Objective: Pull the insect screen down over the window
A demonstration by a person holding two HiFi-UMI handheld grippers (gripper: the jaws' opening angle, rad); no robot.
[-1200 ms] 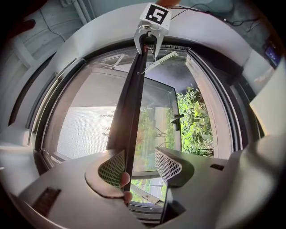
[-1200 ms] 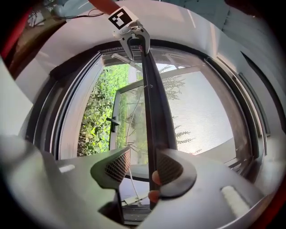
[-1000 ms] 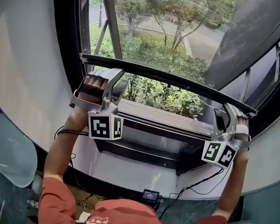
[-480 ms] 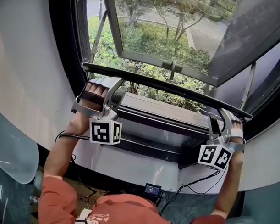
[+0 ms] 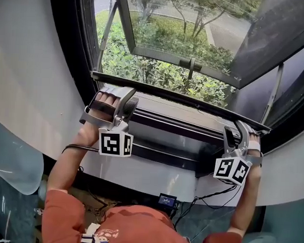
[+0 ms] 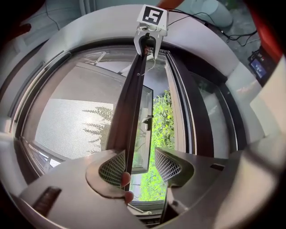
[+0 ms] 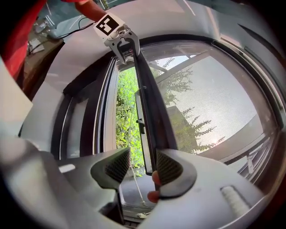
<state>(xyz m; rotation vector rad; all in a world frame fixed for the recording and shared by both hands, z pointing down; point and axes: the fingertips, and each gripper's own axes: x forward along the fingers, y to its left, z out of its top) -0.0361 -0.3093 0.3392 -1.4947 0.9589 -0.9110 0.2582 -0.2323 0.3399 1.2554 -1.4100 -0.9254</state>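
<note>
The insect screen's dark bottom bar (image 5: 177, 98) runs across the window just above the sill (image 5: 181, 125), with grey mesh (image 5: 170, 24) stretched above it. My left gripper (image 5: 126, 98) hooks over the bar's left end, my right gripper (image 5: 236, 130) over its right end. In the left gripper view the bar (image 6: 134, 103) lies against the left pad (image 6: 111, 164) of the left gripper (image 6: 139, 163), and a wide gap stays beside it. In the right gripper view the bar (image 7: 149, 98) rests against the right pad (image 7: 170, 167) of the right gripper (image 7: 143, 166). Bare fingertips press the bar at both ends.
Behind the mesh an outward-opened window sash with a handle (image 5: 190, 65) hangs over green shrubs (image 5: 158, 74). A white curved wall (image 5: 28, 89) surrounds the dark window frame. Below the sill are a cable and a small device (image 5: 166, 199).
The bar and both grippers have come down toward the sill. More mesh covers the opening, and the gap under the bar has narrowed.
</note>
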